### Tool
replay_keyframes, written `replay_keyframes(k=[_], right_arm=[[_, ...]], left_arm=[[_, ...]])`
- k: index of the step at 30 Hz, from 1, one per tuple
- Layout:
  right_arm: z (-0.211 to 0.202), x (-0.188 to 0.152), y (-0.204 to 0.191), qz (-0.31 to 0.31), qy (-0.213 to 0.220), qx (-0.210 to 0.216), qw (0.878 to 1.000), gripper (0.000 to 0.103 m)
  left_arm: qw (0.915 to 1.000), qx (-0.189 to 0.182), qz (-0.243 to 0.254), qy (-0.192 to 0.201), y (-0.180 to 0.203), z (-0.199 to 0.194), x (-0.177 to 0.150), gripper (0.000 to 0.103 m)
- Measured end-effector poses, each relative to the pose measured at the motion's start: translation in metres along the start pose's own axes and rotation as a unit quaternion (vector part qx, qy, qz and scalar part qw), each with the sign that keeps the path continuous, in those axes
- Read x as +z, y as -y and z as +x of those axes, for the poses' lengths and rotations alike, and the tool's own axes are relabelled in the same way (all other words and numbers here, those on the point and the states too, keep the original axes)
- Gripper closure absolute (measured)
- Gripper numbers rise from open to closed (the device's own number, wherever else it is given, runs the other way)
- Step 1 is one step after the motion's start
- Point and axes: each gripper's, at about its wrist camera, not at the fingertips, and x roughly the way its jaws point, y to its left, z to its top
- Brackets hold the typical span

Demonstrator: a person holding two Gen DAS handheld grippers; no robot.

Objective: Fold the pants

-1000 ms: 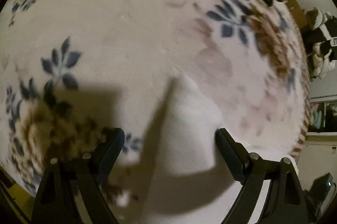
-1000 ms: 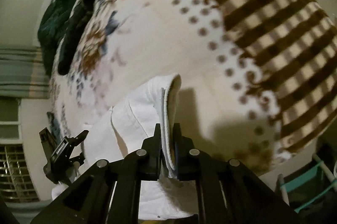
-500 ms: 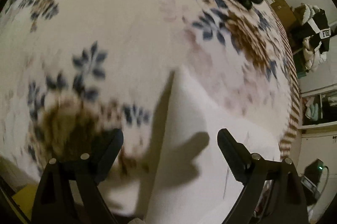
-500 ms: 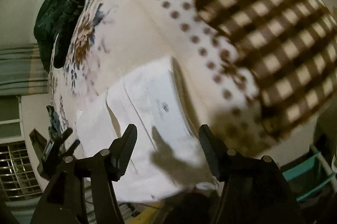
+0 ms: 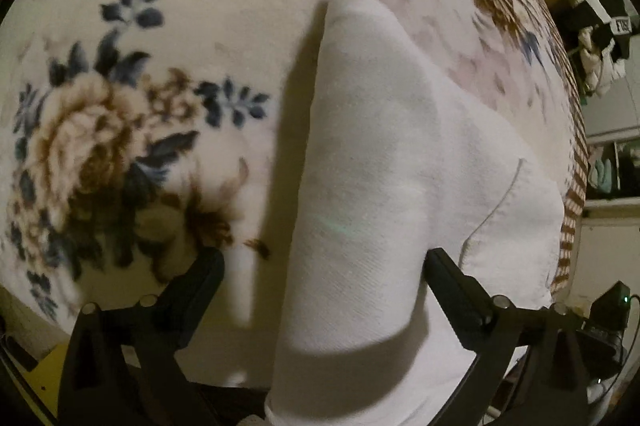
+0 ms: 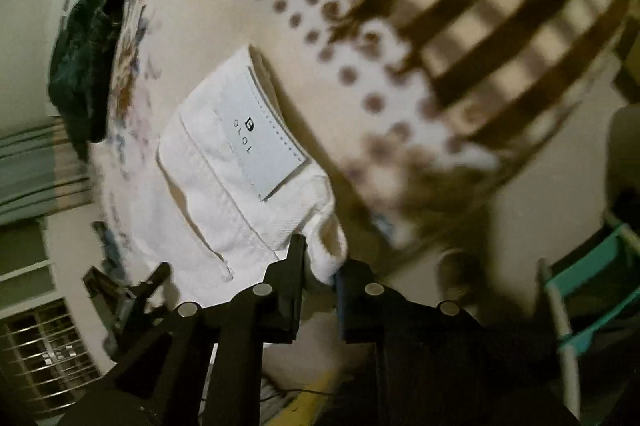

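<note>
Across a floral blanket (image 5: 224, 38) lie the folded white pants (image 5: 372, 162), patch label (image 6: 260, 134) up. Beyond sits a dark green garment (image 6: 82, 66), blurred. Left gripper (image 5: 320, 278) spreads wider astride the fabric, untouching; right gripper (image 6: 320, 262) is closing onto the waistband corner.

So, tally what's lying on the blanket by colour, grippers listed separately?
White: 1, the pants
Dark green: 1, a bundled garment
Grippers: 2, the left gripper opening over the pants, the right gripper closing on their corner
Total: 4
</note>
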Motion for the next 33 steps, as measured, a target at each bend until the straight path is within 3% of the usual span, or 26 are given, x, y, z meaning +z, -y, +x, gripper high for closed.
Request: replay_keyframes(k=[2,6,10,14,18,21,22,24,28,33], right_arm=[[0.009,0.002,0.001,0.014,-0.023,0.004,1.0,0.084],[0.0,-0.012,-0.002,0.039,-0.019,0.072,0.996,0.046],[0.008,-0.044,0.001,0.067,-0.035,0.12,0.99,0.042],[0.052,-0.062,0.002,0.101,-0.062,0.165,0.979,0.041],[0.08,-0.06,-0.005,0.107,-0.059,0.171,0.978,0.038],[0.083,-0.063,-0.007,0.112,-0.052,0.177,0.976,0.037],[0.082,-0.065,-0.006,0.112,-0.051,0.179,0.976,0.037],[0.079,-0.068,-0.008,0.112,-0.049,0.186,0.975,0.037],[0.077,-0.074,-0.008,0.124,-0.057,0.199,0.971,0.037],[0.091,-0.092,-0.01,0.146,-0.068,0.226,0.961,0.032]], left_arm=[[1.0,0.003,-0.002,0.0,-0.001,-0.002,0.002,0.0],[0.9989,-0.035,-0.032,0.002,-0.015,-0.02,-0.006,0.0],[0.9952,-0.07,-0.069,-0.004,-0.03,-0.021,-0.03,0.0],[0.9897,-0.099,-0.101,-0.026,-0.037,0.0,-0.047,0.0],[0.9912,-0.11,-0.074,-0.009,-0.024,0.004,-0.049,0.002],[0.9929,-0.114,-0.034,-0.004,-0.007,-0.001,-0.051,0.038],[0.9926,-0.118,-0.031,-0.002,-0.006,-0.006,-0.052,0.054],[0.9878,-0.142,-0.062,0.001,-0.012,-0.016,-0.053,0.069],[0.9626,-0.222,-0.156,0.004,-0.025,-0.042,-0.051,0.075],[0.9555,-0.243,-0.167,0.009,-0.005,-0.056,-0.036,0.075]])
